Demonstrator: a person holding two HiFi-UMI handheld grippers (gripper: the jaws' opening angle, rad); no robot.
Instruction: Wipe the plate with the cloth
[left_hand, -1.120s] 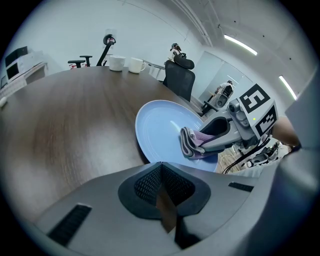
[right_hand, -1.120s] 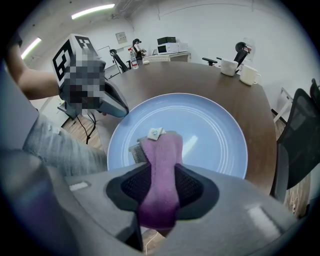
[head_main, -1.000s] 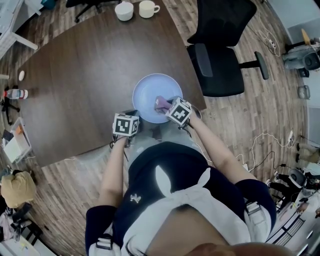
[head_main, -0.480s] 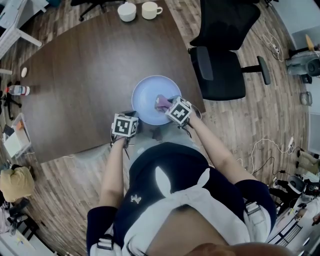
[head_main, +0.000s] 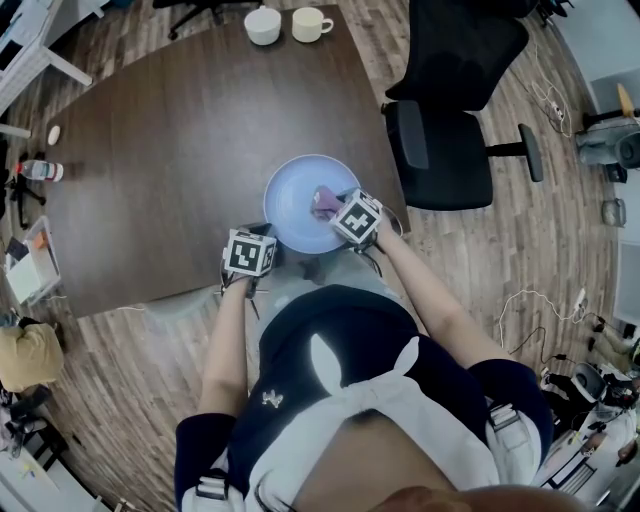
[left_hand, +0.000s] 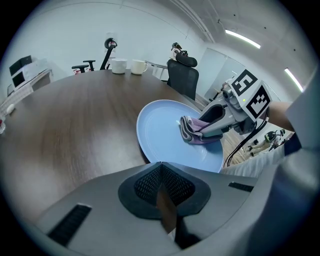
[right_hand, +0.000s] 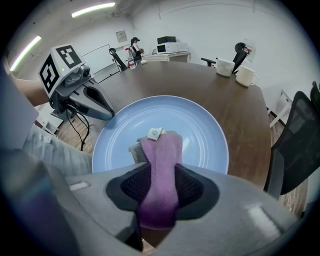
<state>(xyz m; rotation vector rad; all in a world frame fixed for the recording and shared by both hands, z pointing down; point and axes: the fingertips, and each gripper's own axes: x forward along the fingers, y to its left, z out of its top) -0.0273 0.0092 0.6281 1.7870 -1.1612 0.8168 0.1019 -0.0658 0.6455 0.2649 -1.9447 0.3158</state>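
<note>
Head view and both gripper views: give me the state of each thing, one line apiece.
plate: flat on the table, cloth on it.
cloth: folded, clamped, free end resting on the plate.
right gripper: shut on the cloth.
left gripper: shut, empty, beside the plate.
handled cup: upright, far end of the table.
second cup: upright beside it.
office chair: unoccupied.

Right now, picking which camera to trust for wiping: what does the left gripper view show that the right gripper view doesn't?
Left gripper view only: the right gripper from the side. Right gripper view only: the left gripper with its marker cube, beside the blue plate. Both: the purple cloth on that plate, two white cups beyond.
</note>
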